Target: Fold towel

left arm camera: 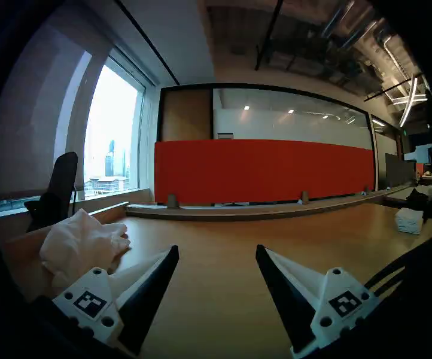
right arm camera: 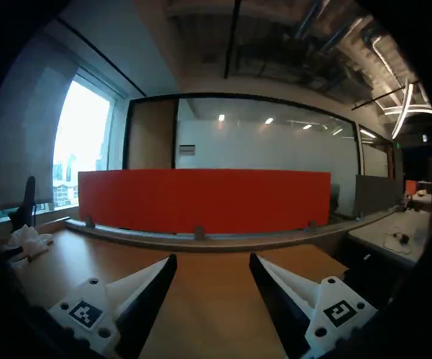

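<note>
Towel (left arm camera: 81, 242) crumpled lower left on bench (left arm camera: 234, 230); left gripper (left arm camera: 216, 256), right gripper (right arm camera: 212, 264) jaws spread, empty; risk: pinching bunched layers skews fold

Red divider (left arm camera: 264, 170), wooden desk (left arm camera: 312, 230), chair (left arm camera: 57, 191)

Crumpled towel (left arm camera: 78, 245), lower edge behind the left tongs (left arm camera: 216, 246); far white block (left arm camera: 408, 220), perhaps folded cloth.
</note>
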